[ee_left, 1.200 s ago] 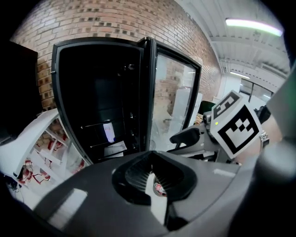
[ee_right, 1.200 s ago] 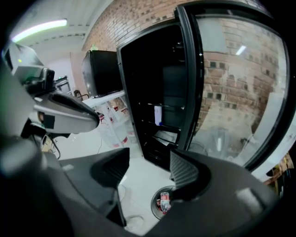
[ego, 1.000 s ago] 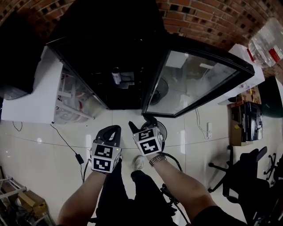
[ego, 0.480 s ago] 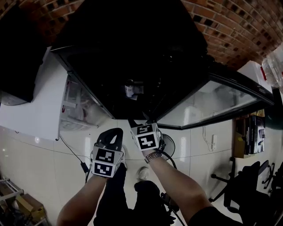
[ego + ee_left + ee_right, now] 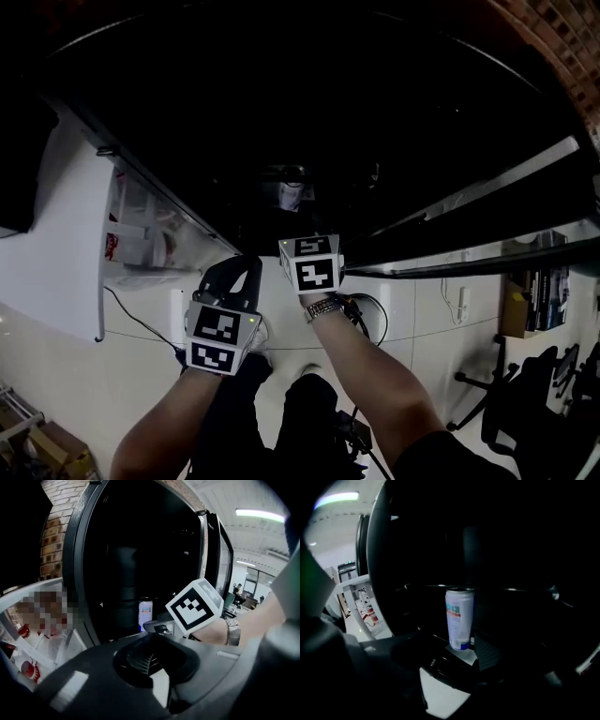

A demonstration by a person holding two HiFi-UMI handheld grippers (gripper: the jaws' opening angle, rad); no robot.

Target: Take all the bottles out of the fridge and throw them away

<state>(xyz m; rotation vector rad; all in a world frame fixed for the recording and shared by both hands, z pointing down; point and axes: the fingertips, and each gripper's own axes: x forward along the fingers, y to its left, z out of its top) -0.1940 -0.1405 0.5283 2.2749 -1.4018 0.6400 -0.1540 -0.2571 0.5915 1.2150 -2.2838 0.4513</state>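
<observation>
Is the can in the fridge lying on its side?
No, in the right gripper view the can stands upright inside the fridge, its top rim uppermost.

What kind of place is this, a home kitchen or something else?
Probably an office or workspace, not a home: a black glass-door fridge by a brick wall, office chairs on a glossy tiled floor, and strip lights on the ceiling.
</observation>
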